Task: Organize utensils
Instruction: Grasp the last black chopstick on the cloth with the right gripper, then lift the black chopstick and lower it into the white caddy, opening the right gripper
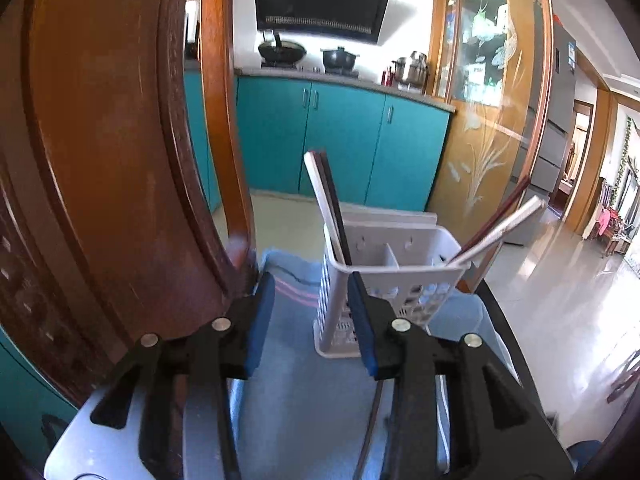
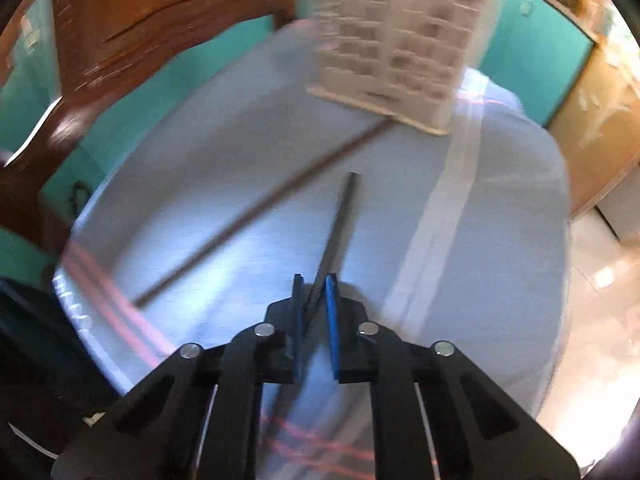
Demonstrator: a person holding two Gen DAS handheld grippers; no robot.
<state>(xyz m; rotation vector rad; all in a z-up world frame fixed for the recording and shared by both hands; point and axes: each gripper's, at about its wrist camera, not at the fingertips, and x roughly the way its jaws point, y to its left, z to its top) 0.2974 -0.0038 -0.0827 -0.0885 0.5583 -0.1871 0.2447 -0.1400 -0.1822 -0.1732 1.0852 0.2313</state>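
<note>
A white slotted utensil holder [image 1: 384,280] stands on a cloth-covered table [image 1: 296,380]. A white and a dark chopstick [image 1: 328,208] lean in its left compartment; a metal one [image 1: 500,232] and a brown one lean in its right. My left gripper [image 1: 312,312] is open and empty, just short of the holder's left side. In the right wrist view my right gripper [image 2: 314,304] is shut on a black chopstick [image 2: 340,224] that points toward the holder [image 2: 396,40]. A brown chopstick [image 2: 260,212] lies on the cloth [image 2: 200,184], its far end at the holder's base.
A wooden chair back [image 1: 120,140] rises close on the left of the table. Teal kitchen cabinets [image 1: 340,140] and a stove with pots stand behind. The table's right edge drops to a shiny tiled floor [image 1: 560,300].
</note>
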